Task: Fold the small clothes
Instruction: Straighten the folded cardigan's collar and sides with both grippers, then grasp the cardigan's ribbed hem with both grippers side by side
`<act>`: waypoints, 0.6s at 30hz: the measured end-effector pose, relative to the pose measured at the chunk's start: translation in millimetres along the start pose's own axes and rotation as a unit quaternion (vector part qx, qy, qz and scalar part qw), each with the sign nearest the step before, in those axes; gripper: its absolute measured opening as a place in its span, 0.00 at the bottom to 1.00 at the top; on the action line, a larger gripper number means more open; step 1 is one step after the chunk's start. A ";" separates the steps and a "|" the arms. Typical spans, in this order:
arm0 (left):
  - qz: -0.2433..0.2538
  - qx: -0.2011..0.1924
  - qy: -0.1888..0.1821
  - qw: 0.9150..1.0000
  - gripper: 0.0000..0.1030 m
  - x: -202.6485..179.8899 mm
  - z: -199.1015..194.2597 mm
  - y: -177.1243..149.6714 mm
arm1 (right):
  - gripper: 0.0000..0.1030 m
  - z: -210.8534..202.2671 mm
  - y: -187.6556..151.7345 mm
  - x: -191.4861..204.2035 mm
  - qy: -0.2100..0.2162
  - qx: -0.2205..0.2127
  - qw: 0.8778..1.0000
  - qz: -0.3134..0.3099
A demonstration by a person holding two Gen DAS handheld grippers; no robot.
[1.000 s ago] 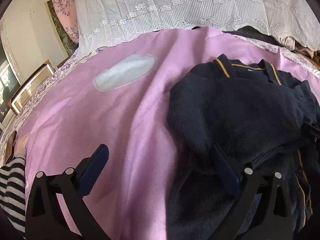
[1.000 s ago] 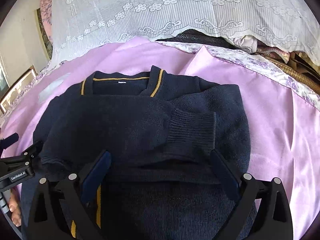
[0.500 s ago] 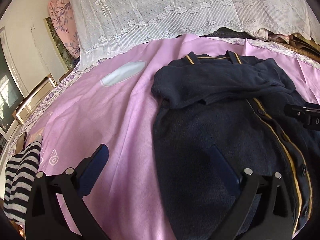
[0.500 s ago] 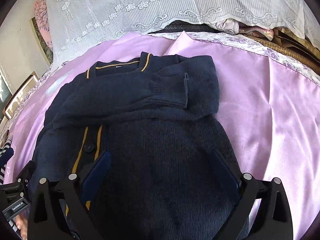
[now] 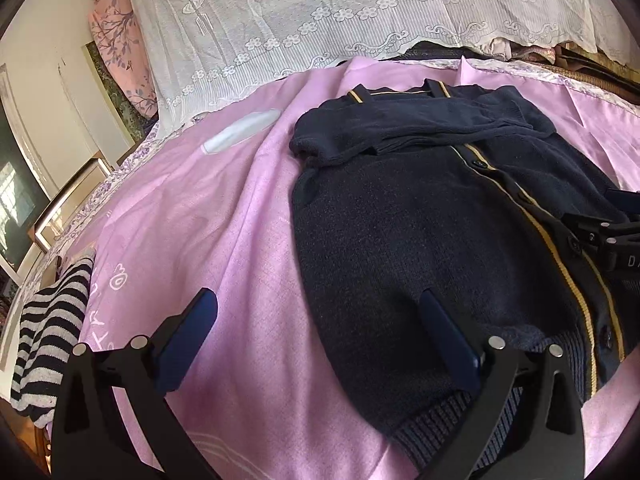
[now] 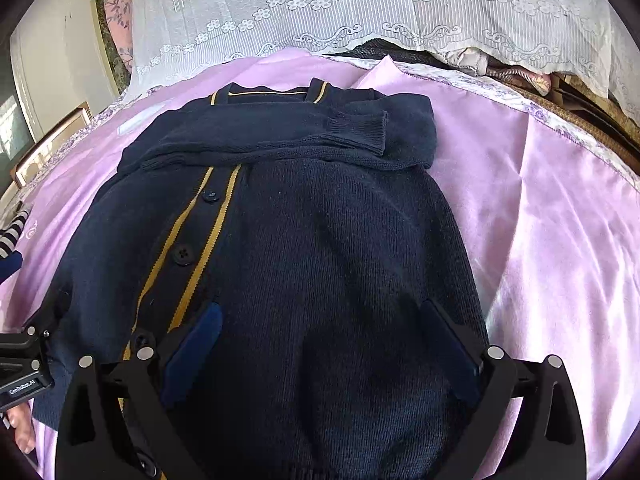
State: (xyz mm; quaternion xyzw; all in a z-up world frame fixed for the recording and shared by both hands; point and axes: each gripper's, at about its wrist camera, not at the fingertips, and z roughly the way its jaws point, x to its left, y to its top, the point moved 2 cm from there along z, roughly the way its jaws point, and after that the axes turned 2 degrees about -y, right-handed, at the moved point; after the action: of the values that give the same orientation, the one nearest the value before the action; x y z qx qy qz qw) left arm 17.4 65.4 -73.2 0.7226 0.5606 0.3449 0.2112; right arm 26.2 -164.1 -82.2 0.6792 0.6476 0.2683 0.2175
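A small navy cardigan [image 5: 420, 216] [image 6: 320, 240] with yellow trim and dark buttons lies flat on a pink sheet [image 5: 200, 208] [image 6: 540, 220]. Both sleeves are folded across its chest, one ribbed cuff [image 6: 360, 130] on top. My left gripper [image 5: 320, 320] hovers open over the cardigan's left hem corner, one finger above the sheet, the other above the knit. My right gripper [image 6: 320, 332] hangs open over the lower right half of the cardigan. Neither holds anything. Each gripper shows at the edge of the other's view.
A striped black-and-white garment [image 5: 44, 336] lies at the sheet's left edge. A pale patch [image 5: 240, 132] marks the sheet beyond the cardigan. White lace fabric [image 6: 360, 8] drapes along the back. A wooden frame [image 5: 68, 204] stands far left. A person's fingers [image 6: 22, 428] show bottom left.
Both grippers have drawn back from the folded sleeves toward the cardigan's hem. The left one, earlier at the sleeve fold, now hangs over the hem corner. More of the buttoned front shows.
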 end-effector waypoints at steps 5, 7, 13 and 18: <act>-0.006 -0.006 -0.003 1.000 0.96 -0.9 -11.1 -8.6 | 0.97 -13.7 -12.7 -9.8 0.037 -0.006 0.999 0.014; -0.007 -0.008 -0.005 1.000 0.96 -1.5 -15.4 -12.1 | 0.97 -19.9 -18.2 -14.1 0.056 -0.008 0.998 0.019; -0.017 -0.005 -0.076 0.997 0.96 -9.7 -32.4 -29.8 | 0.97 -38.5 -35.6 -33.6 0.124 -0.017 0.991 0.048; -0.050 0.026 -0.210 0.976 0.96 -23.3 -38.6 -53.0 | 0.97 -51.4 -50.6 -72.1 0.237 -0.041 0.962 0.133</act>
State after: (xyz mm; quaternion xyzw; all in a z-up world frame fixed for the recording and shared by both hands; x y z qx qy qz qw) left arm -49.3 54.9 -90.0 0.7555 0.5478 0.1598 0.3218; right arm -46.9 -235.3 -81.6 0.6671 0.5725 0.4742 0.0479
